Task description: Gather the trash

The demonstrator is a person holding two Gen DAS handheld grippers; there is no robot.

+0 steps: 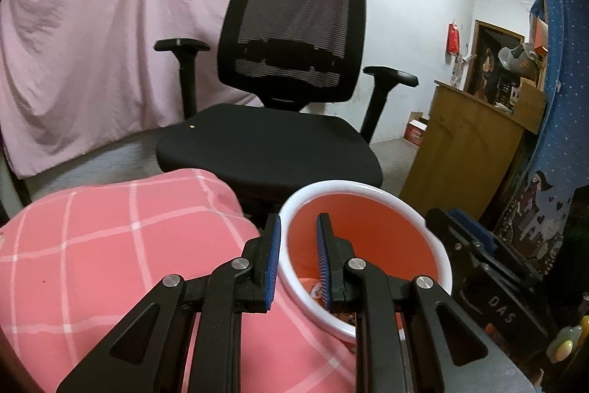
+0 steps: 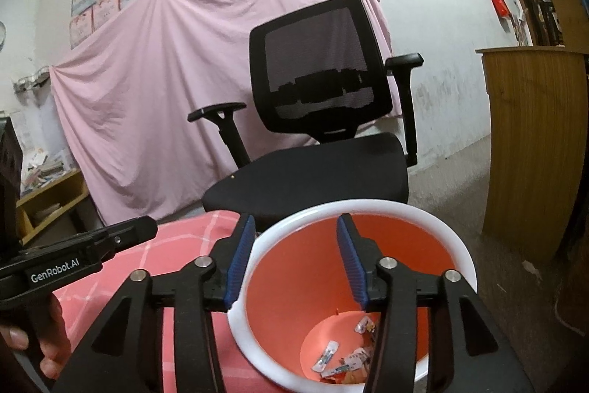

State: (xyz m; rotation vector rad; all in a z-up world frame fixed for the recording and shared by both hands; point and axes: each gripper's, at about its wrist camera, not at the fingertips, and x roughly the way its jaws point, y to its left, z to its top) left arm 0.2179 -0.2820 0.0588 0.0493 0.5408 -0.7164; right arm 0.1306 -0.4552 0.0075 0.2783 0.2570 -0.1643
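An orange trash bin with a white rim stands beside a pink checked bedcover. Several small wrappers lie on its bottom. My left gripper is open and empty, its fingers straddling the bin's near-left rim. My right gripper is open and empty, held over the bin's left rim, its right finger above the opening. The right gripper also shows at the right of the left wrist view, and the left one at the left of the right wrist view.
A black mesh office chair stands just behind the bin. The pink bedcover lies to the left. A wooden cabinet stands to the right. A pink sheet covers the back wall.
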